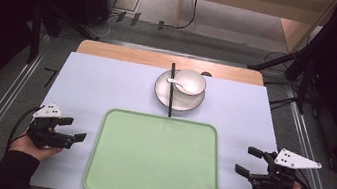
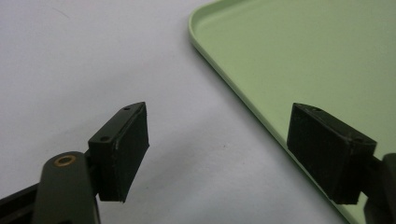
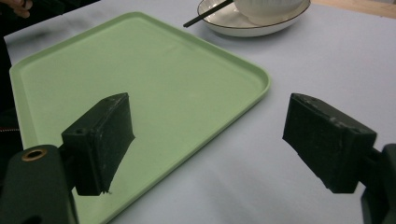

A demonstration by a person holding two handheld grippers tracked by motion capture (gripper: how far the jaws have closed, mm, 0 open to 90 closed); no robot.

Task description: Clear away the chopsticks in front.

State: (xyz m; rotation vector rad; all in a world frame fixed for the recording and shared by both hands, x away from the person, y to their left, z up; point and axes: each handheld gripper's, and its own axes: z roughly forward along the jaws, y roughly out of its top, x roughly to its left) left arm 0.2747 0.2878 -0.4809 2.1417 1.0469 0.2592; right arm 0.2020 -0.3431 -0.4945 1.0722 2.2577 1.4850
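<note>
I hold both claws wide and empty, left claw (image 1: 74, 129) and right claw (image 1: 247, 160) flanking the bare tray (image 1: 110, 166), probably ready for the far plate (image 1: 190, 105).

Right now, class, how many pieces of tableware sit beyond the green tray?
4: a plate behind the tray's far edge, a bowl on the plate, a white spoon in the bowl, and black chopsticks across the plate; they may be a pair.

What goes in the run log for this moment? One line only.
left hand-held gripper open, empty | right hand-held gripper open, empty | tray bare | bowl, spoon, chopsticks on plate
</note>
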